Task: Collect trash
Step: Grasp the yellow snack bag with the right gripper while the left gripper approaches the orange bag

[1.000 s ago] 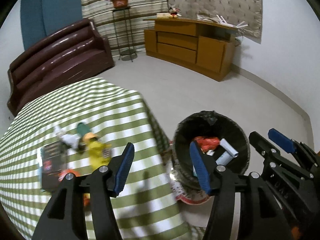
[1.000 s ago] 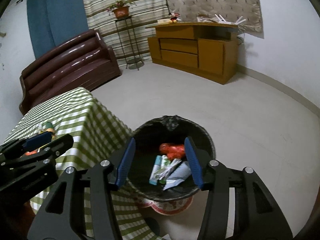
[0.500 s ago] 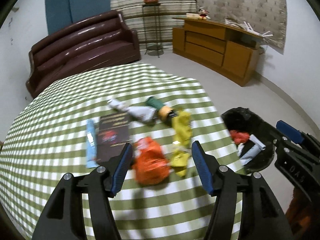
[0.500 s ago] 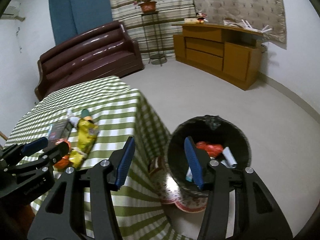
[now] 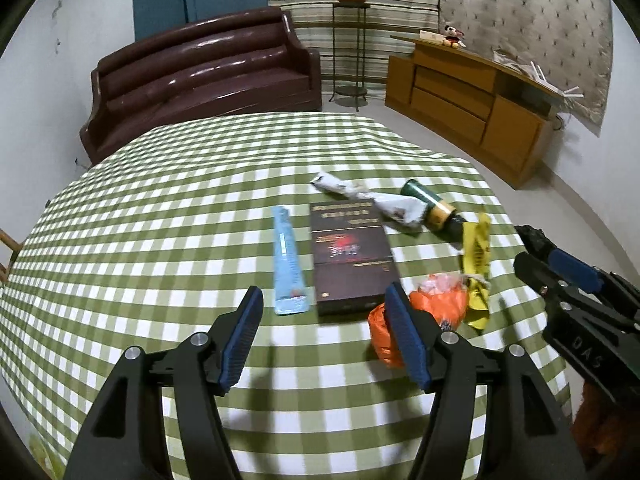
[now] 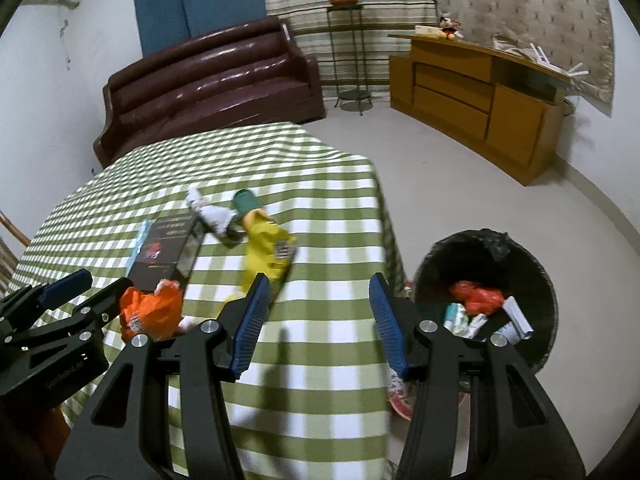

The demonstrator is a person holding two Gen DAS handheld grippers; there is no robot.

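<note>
Left wrist view shows my left hand-held gripper (image 5: 322, 320), jaws apart, over the green-checked worktop (image 5: 160, 232), brown sofa (image 5: 200, 68) upper left, wooden cabinet (image 5: 472, 96) upper right.

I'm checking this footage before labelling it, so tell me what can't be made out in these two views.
- Black trash bin: only its rim corner shows in the left wrist view, behind the right gripper.
- Dark rectangular box: lettering too small to read.
- Crumpled orange plastic bag: partly hidden by a left gripper finger.
- Yellow snack wrapper: blurred in the right wrist view.
- Bin contents: low items covered by a right gripper finger.
</note>
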